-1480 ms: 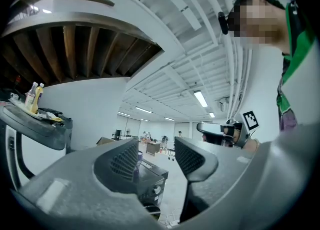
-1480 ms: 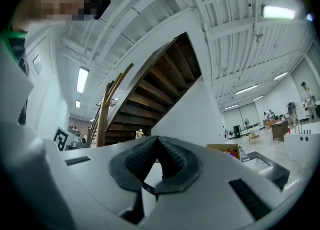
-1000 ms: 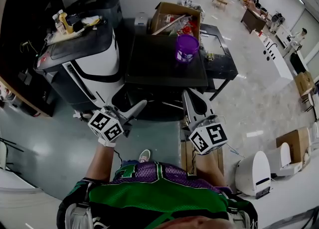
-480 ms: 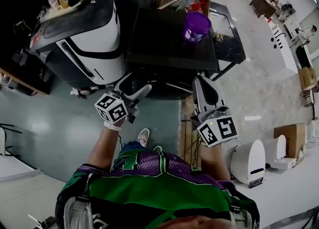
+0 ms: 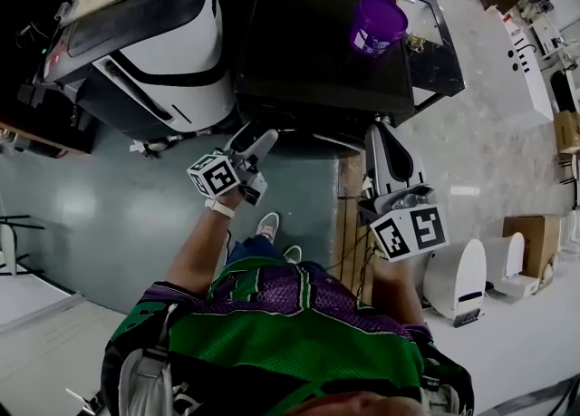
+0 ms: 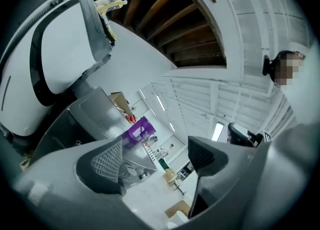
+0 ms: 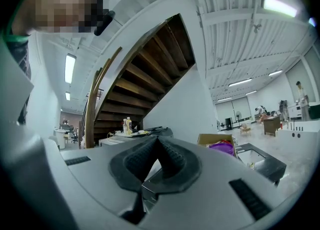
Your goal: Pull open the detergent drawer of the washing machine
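Standing in front of the washing machine (image 5: 308, 61), which sits at 12 o'clock, the person holds both tools out near its front. The left gripper (image 6: 154, 158) has its jaws wide apart with nothing between them. The right gripper (image 7: 157, 146) has its jaws pressed together and is holding nothing.

The left gripper view shows a flat panel (image 6: 91, 105) on the grey front of the machine. I think that is the detergent drawer, and it looks closed. The head view looks down on the dark top, so it does not show the drawer at all. Neither gripper touches it yet.

A purple tub (image 5: 377, 24) stands on top of the machine at about 1 o'clock. A big white machine (image 5: 172, 65) stands just beside it at about 10 o'clock.

Things could go wrong from here. The left gripper could bump the white machine, because the two are close. The open jaws could close on the wrong edge, and then the pads would slip off and the drawer would stay shut. A hard, fast pull could shake the machine and tip the purple tub. The closed right gripper could knock the front corner if it drifts in.
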`<action>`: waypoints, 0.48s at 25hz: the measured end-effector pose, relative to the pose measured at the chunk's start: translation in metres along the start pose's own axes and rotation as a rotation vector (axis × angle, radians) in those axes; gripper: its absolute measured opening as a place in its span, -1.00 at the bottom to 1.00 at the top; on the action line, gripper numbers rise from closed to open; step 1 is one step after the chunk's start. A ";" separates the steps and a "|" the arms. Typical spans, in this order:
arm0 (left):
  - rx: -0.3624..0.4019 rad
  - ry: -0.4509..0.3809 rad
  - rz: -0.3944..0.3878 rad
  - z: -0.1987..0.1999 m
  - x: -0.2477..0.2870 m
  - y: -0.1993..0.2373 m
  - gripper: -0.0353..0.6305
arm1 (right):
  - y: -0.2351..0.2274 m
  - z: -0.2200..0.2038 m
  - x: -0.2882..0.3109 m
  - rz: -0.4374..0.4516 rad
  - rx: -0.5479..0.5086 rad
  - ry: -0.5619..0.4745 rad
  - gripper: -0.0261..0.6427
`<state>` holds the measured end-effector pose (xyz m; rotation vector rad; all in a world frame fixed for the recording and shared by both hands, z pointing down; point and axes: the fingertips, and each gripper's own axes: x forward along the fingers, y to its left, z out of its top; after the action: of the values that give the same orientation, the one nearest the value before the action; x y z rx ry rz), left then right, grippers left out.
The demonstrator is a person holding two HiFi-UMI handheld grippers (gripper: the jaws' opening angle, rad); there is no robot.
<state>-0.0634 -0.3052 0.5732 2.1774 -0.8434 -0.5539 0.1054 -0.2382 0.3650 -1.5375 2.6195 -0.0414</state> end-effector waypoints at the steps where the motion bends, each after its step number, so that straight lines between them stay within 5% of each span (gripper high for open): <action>1: -0.012 0.011 -0.010 -0.003 0.004 0.008 0.29 | -0.002 -0.002 0.004 -0.003 0.002 0.001 -0.92; 5: -0.026 0.079 -0.052 -0.017 0.024 0.039 0.29 | -0.014 -0.010 0.019 -0.024 0.001 0.008 -0.92; 12: -0.070 0.148 -0.011 -0.043 0.041 0.107 0.29 | -0.026 -0.034 0.043 -0.054 0.023 0.037 -0.92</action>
<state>-0.0516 -0.3700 0.6767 2.1313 -0.7233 -0.4155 0.1040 -0.2897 0.3971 -1.6154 2.5956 -0.1050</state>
